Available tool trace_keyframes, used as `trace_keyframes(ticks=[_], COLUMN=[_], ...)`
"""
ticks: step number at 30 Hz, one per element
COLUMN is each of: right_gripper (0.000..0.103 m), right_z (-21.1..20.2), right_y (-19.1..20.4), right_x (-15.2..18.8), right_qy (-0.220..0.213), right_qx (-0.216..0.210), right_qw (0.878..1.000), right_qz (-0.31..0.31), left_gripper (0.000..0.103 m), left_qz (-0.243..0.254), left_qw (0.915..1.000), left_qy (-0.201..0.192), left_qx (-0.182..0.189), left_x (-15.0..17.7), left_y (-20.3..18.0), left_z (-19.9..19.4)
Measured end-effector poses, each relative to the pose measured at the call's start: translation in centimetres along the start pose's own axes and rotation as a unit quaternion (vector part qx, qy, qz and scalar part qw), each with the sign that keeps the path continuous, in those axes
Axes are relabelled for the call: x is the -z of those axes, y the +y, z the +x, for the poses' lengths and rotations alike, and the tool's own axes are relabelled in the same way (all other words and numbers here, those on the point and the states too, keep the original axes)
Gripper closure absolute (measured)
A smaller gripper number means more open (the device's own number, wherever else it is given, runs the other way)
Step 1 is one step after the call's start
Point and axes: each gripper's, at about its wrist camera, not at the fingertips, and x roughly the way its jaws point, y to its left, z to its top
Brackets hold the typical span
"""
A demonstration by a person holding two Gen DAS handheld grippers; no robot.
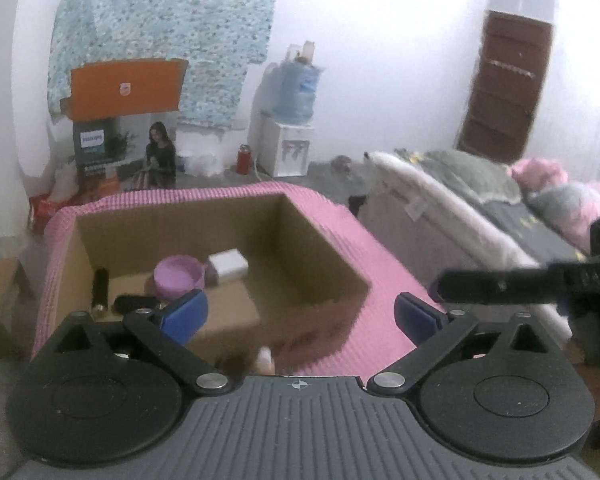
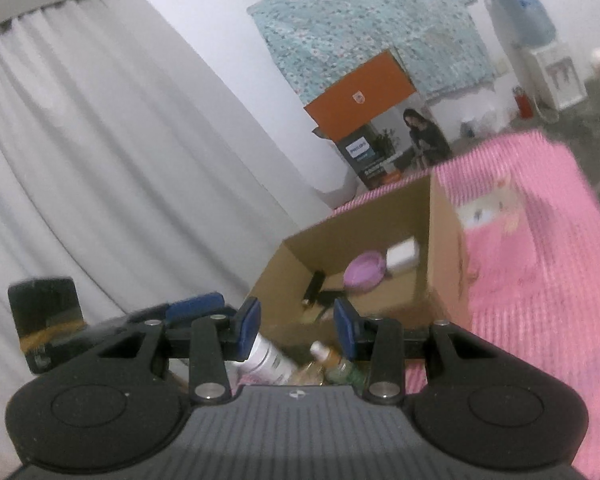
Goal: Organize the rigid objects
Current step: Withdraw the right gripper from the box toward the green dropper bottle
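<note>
Hovering with jaws wide, the left gripper (image 1: pixel 298 312) faces a cardboard box (image 1: pixel 320 248) wrapped in ribbed pink mat, holding a round lilac bowl (image 1: pixel 178 276); the right gripper (image 2: pixel 296 330), half-open and empty, overlooks bottles (image 2: pixel 270 362) near white curtains (image 2: pixel 100 160).

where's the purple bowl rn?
In the cardboard box, on its floor toward the back in both wrist views: purple bowl sits beside the white block, with the black cylinder to its left.
</note>
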Motion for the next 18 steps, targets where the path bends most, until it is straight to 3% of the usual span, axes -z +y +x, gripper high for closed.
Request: trace_keyframes(ticks=[4, 8, 16, 18], right_gripper=[0.060, 0.060, 0.060, 0.060], right_z=[1.1, 3.2, 6.5, 7.6], right_y=[-1.0, -1.9, -1.3, -1.2], right_x=[2.5, 3.8, 4.6, 4.5], right_qy=[0.004, 0.036, 0.062, 0.071], right_qx=[-0.011, -0.002, 0.021, 0.031], right_qw=[0.999, 0.997, 0.997, 0.997], right_qz=[0.036, 0.065, 0.036, 0.023], left_gripper=[0.003, 0.004, 0.012, 0.019], left_qz=[0.025, 0.034, 0.069, 0.074], left_qw=[0.9996, 0.9993, 0.9968, 0.9963], left_qy=[0.004, 0.013, 0.038, 0.037], left_qx=[0.009, 0.006, -0.016, -0.022], left_x=[2.9, 4.9, 6.7, 6.9], left_y=[-0.2, 0.0, -0.2, -0.1], left_z=[0.4, 2.0, 5.1, 5.5])
